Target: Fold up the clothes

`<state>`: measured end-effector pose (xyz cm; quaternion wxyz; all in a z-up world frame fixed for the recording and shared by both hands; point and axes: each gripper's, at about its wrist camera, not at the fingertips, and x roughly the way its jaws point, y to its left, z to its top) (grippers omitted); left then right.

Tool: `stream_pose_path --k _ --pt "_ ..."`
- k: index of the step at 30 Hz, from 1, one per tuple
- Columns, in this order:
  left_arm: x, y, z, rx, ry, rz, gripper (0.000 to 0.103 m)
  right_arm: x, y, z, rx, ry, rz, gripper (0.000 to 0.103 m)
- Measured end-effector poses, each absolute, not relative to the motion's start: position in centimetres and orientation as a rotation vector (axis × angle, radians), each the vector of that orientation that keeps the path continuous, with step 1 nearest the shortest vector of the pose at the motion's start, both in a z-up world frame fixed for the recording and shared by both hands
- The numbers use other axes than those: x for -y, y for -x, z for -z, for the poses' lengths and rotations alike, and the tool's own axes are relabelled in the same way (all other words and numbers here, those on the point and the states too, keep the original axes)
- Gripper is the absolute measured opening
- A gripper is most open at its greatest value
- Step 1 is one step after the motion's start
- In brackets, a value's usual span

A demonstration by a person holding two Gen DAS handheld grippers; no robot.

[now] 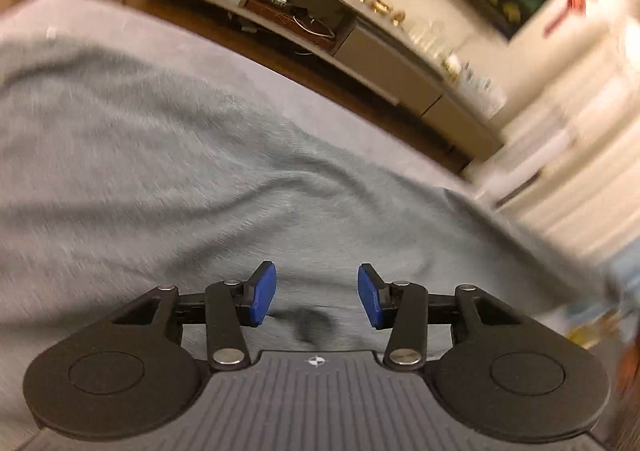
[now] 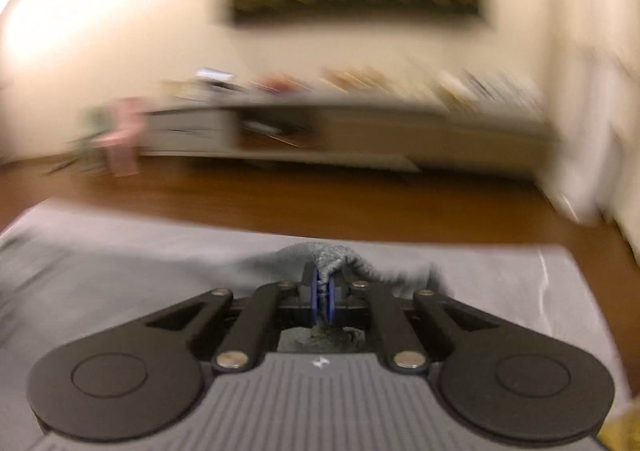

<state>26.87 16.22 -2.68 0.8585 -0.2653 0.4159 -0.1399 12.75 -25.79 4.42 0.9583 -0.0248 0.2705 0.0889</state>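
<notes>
between the pads of the right claw (image 2: pixel 322 297) a bunched fold of the grey garment (image 2: pixel 336 255) is pinched; below the left claw (image 1: pixel 317 297), spread and empty, it lies flat.

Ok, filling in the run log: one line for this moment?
left claw open over grey garment | right claw shut on grey garment fold

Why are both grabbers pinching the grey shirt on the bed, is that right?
Only the right gripper is pinching the grey shirt; the right wrist view shows it. In the left wrist view, the left gripper has its blue fingers apart, over the shirt.
</notes>
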Motion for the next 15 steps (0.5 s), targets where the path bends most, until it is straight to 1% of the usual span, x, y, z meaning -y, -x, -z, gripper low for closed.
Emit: stream_pose_path --k 2,5,7,8,10,12,13,14,15 --pt "-15.6 -26.4 2.8 -0.875 0.643 0.335 0.048 25.1 -4.7 -4.8 -0.575 0.172 -0.244 0.005" --pt "-12.9 -25.6 3.5 -0.904 0.687 0.4 0.048 26.6 2.4 -1.2 -0.739 0.169 -0.191 0.007" --pt "-11.2 -24.9 4.0 -0.925 0.683 0.411 0.048 28.1 4.2 1.6 -0.844 0.087 -0.11 0.009" --pt "-10.4 -24.6 4.3 -0.933 0.678 0.409 0.048 28.9 4.7 2.7 -0.881 0.015 -0.072 0.015" --pt "-9.1 -23.8 4.8 -0.949 0.669 0.405 0.048 29.9 5.3 3.5 -0.903 -0.143 -0.016 0.02" --pt "-8.8 -23.4 4.9 -0.953 0.67 0.384 0.049 30.9 5.9 4.1 -0.913 -0.305 0.034 0.022" --pt "-8.9 -23.1 4.8 -0.946 0.671 0.366 0.049 31.4 6.2 4.1 -0.907 -0.39 0.057 0.035" --pt "-9.1 -22.9 4.6 -0.939 0.672 0.347 0.049 32.0 6.8 4.0 -0.888 -0.486 0.078 0.053" --pt "-9.3 -22.7 4.4 -0.93 0.671 0.333 0.049 32.7 7.5 3.9 -0.863 -0.588 0.098 0.058"
